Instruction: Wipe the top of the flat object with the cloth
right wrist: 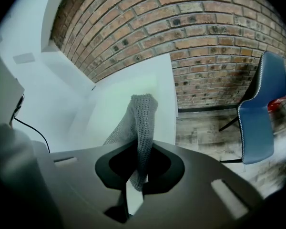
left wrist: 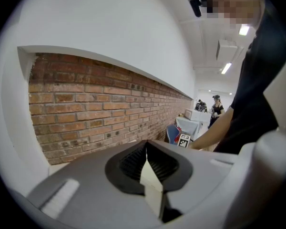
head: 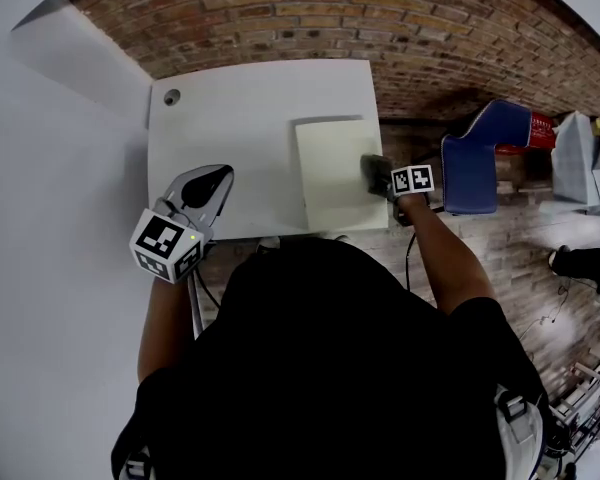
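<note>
Setting: white table [head: 230, 118] against a brick wall [head: 380, 18].
Right gripper [head: 385, 180]: pinching one end of a grey knitted cloth [right wrist: 142, 118]; the rest hangs out past the jaws, at the board's right edge.
Cloth: probably soft, light and floppy (better dragged than pushed).
Board [head: 330, 168]: pale and flat, on the table's near right part; probably light, so it may slide under the wipe.
Left gripper [head: 218, 176]: pressed together, empty, well apart from the board (free to steady it).
</note>
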